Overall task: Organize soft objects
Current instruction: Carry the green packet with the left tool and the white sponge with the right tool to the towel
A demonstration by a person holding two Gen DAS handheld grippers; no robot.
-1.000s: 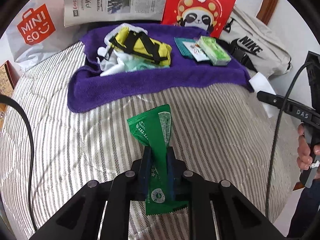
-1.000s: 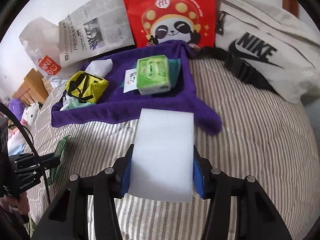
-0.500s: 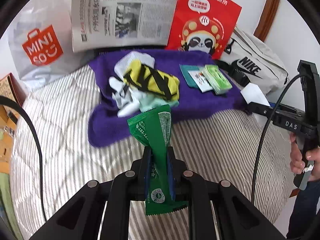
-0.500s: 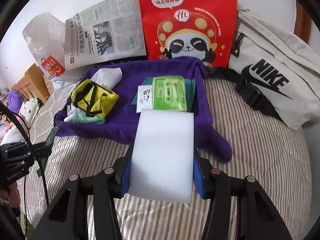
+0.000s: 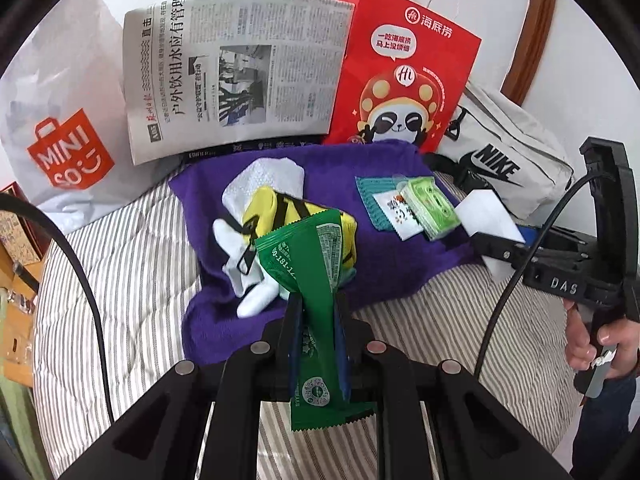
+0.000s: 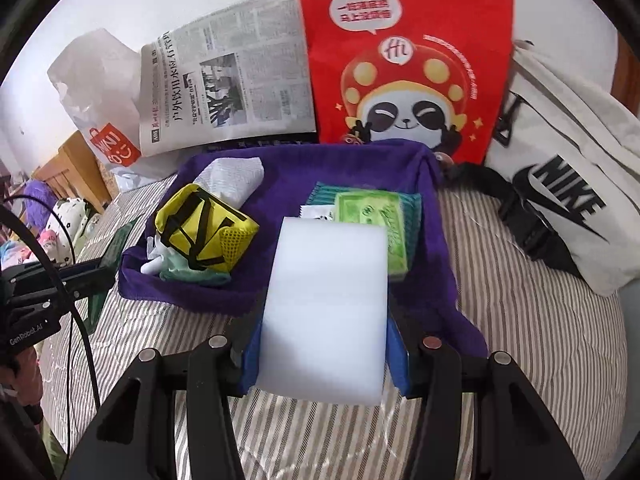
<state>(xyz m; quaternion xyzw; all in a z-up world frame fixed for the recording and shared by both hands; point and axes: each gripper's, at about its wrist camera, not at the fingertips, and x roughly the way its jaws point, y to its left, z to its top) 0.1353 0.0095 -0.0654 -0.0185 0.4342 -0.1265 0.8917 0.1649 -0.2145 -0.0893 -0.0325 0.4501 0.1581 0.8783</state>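
Observation:
My left gripper (image 5: pixel 316 312) is shut on a green snack packet (image 5: pixel 312 264) and holds it above the near edge of the purple towel (image 5: pixel 384 272). My right gripper (image 6: pixel 324 344) is shut on a white sponge block (image 6: pixel 326 300), held over the towel's near edge (image 6: pixel 432 240). On the towel lie a yellow pouch with black straps (image 6: pixel 204 232), white socks (image 5: pixel 240 248), a white cloth (image 6: pixel 232 176), a green tissue pack (image 6: pixel 372 220) and a teal packet (image 5: pixel 370 200). The right gripper with the sponge (image 5: pixel 486 212) also shows in the left wrist view.
A striped bed cover (image 6: pixel 520 320) lies under everything. At the back stand a red panda bag (image 6: pixel 404 60), a newspaper (image 5: pixel 232 76) and a white Miniso bag (image 5: pixel 60 140). A white Nike bag (image 6: pixel 568 184) lies at the right. Wooden furniture (image 6: pixel 76 172) stands at the left.
Both grippers have moved forward toward the purple towel with their loads. The towel and the things on it now look closer in both views.

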